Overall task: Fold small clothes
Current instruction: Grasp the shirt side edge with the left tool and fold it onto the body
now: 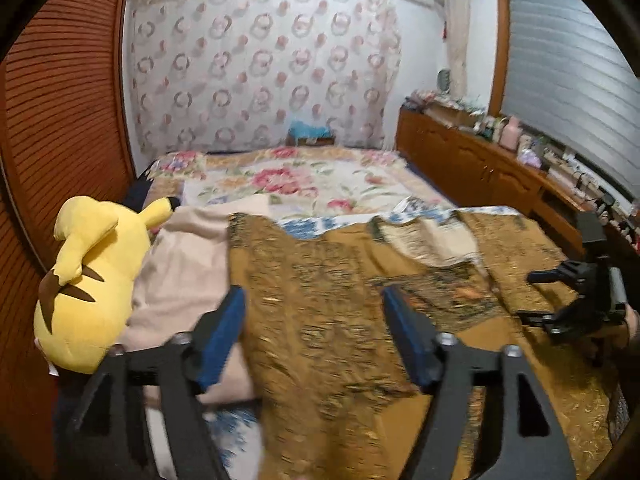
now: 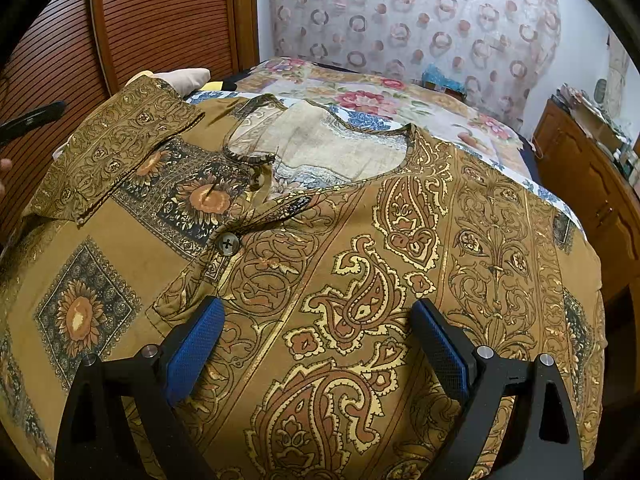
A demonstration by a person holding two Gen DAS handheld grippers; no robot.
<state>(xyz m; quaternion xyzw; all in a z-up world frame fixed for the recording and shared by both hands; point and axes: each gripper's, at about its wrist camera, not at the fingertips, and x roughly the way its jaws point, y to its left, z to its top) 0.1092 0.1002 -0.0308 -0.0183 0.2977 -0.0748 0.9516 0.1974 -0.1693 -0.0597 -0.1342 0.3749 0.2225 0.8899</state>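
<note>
A mustard-brown shirt (image 2: 360, 240) with paisley and sunflower print lies spread front-up on the bed, its neckline (image 2: 320, 148) facing the far wall. One sleeve (image 2: 120, 148) is folded in across the chest near a dark button (image 2: 229, 243). My right gripper (image 2: 318, 312) is open over the shirt's front, with only flat cloth between its blue pads (image 2: 196, 344). In the blurred left wrist view my left gripper (image 1: 316, 320) is open above the shirt (image 1: 320, 300) and holds nothing. The right gripper (image 1: 576, 292) shows there at the right edge, over the cloth.
A yellow plush toy (image 1: 92, 280) lies on a beige cloth (image 1: 180, 264) left of the shirt. The floral bedspread (image 1: 288, 184) runs back to a patterned curtain. A slatted wooden door (image 1: 60, 120) stands on the left, and a cluttered wooden sideboard (image 1: 480, 168) on the right.
</note>
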